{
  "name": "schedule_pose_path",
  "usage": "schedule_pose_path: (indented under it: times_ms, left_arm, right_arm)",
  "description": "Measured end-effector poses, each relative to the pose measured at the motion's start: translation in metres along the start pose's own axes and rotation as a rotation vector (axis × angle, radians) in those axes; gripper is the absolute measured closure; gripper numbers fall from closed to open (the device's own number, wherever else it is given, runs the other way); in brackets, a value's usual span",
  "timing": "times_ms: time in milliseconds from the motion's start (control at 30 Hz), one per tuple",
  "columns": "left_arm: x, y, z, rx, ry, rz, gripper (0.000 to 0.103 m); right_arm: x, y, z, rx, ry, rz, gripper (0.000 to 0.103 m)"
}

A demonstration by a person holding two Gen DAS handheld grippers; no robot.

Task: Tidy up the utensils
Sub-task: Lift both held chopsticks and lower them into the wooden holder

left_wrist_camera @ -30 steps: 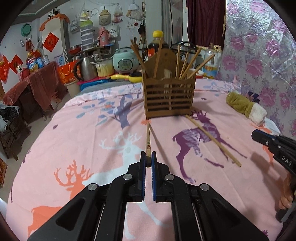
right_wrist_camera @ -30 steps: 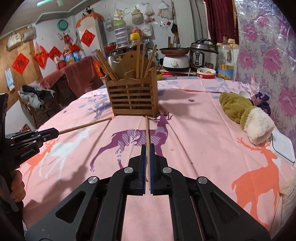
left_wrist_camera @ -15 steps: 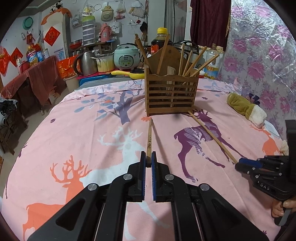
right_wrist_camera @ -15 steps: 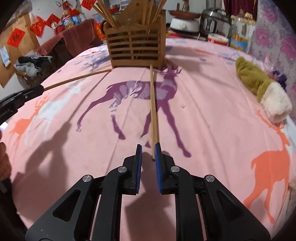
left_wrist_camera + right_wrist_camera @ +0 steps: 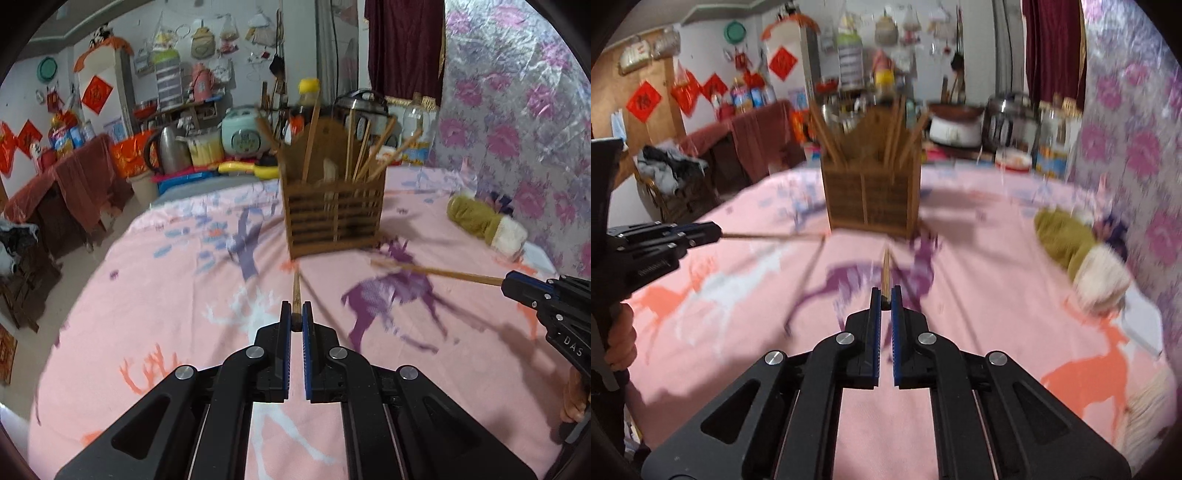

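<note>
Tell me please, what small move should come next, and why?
Probably carry both chopsticks toward the wooden holder and drop them in: the left gripper and right gripper each pinch one chopstick, lifted and pointing at it.

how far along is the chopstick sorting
Done: several chopsticks already stand in the holder. In hand: the left gripper and the right gripper each clamp one chopstick, both lifted and aimed at the holder. Left: dropping these two in; no other loose chopsticks show on the table.
</note>
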State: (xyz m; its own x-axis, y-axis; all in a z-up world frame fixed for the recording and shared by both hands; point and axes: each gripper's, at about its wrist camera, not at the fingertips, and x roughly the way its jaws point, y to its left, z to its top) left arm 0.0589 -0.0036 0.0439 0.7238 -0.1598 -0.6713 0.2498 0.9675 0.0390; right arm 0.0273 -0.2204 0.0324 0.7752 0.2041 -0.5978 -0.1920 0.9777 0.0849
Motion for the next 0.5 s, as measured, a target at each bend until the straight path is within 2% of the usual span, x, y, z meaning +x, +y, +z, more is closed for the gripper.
schedule_pose_path:
  times_ms: [233, 500]
  left_arm:
    - [-0.028, -0.009, 0.054, 0.019, -0.046, -0.050, 0.097]
    - [-0.025, -0.021, 0.106, 0.029, -0.049, -0.069, 0.097]
  right_arm:
    - [-0.030, 0.006, 0.056, -0.016, -0.094, 0.026, 0.097]
    - [-0.027, 0.013, 0.096, -0.029, -0.114, 0.045, 0.097]
